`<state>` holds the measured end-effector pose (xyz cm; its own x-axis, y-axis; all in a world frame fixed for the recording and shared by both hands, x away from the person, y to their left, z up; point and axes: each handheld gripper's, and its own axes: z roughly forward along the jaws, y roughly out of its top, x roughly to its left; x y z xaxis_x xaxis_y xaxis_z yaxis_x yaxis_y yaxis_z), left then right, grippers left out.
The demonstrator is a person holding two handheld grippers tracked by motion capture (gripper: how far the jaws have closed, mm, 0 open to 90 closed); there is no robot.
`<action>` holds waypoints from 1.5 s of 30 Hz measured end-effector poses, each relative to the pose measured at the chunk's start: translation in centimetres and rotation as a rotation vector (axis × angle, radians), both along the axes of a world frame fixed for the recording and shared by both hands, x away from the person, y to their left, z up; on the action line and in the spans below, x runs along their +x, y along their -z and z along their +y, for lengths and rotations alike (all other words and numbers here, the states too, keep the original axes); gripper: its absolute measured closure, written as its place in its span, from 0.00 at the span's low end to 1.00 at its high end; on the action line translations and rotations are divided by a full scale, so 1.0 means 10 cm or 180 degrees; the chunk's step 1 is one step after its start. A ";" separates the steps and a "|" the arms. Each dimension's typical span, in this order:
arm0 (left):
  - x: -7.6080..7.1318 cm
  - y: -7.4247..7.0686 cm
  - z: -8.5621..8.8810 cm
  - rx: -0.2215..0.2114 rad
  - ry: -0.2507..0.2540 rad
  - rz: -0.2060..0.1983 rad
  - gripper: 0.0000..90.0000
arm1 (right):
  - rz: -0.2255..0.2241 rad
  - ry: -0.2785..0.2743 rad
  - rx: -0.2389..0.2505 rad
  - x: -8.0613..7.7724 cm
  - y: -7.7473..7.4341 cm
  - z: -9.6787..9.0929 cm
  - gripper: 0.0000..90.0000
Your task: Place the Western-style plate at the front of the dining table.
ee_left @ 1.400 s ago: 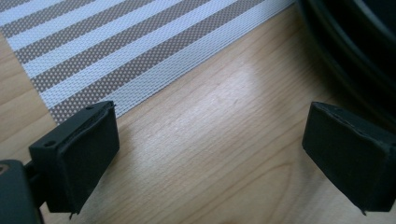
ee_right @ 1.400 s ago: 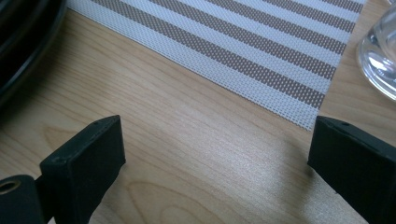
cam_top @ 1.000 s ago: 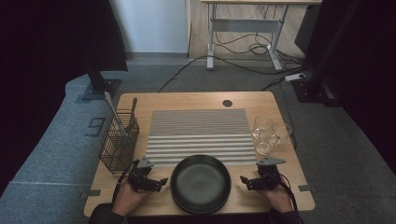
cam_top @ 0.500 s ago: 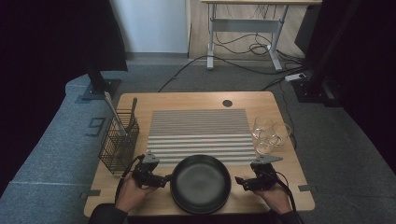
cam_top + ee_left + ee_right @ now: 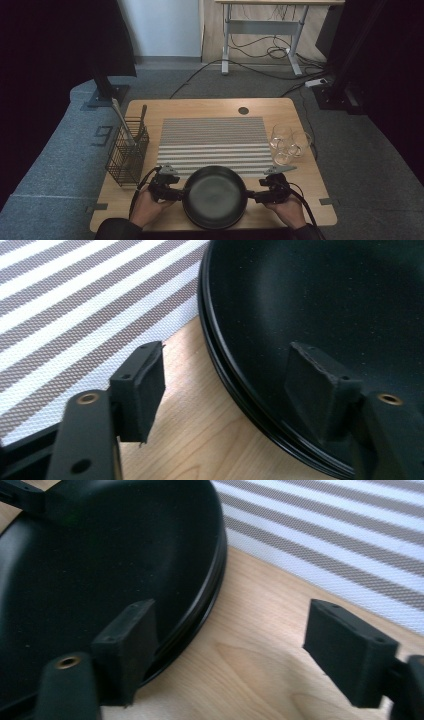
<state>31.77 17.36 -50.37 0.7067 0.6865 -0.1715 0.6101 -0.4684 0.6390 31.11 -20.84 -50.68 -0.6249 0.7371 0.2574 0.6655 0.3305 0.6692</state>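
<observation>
My left gripper and right gripper, jaws apart and just closing, straddle two stacked empty black plates; beyond, wire basket holding utensils.

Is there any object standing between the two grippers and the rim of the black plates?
Nothing visible does. The left gripper and right gripper each straddle the rim of the black plates, jaws just closing, pads not yet pressing.

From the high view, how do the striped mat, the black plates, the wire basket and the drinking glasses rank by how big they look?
1. striped mat
2. black plates
3. wire basket
4. drinking glasses, even as a cluster

The plates lie nearest the camera, but the order looks safe.
</observation>
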 end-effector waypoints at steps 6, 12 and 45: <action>0.00 0.01 0.01 -0.0128 -0.0011 0.0051 0.48 | 0.0148 -0.0074 0.0140 0.02 0.02 0.05 0.51; -0.02 0.02 0.01 -0.0214 -0.0001 0.0133 0.59 | 0.0268 -0.0133 0.0213 0.03 0.02 0.08 0.70; 0.01 0.09 -0.03 -0.0325 -0.0328 0.0339 0.68 | 0.0769 0.0091 0.0555 0.15 0.03 0.10 0.88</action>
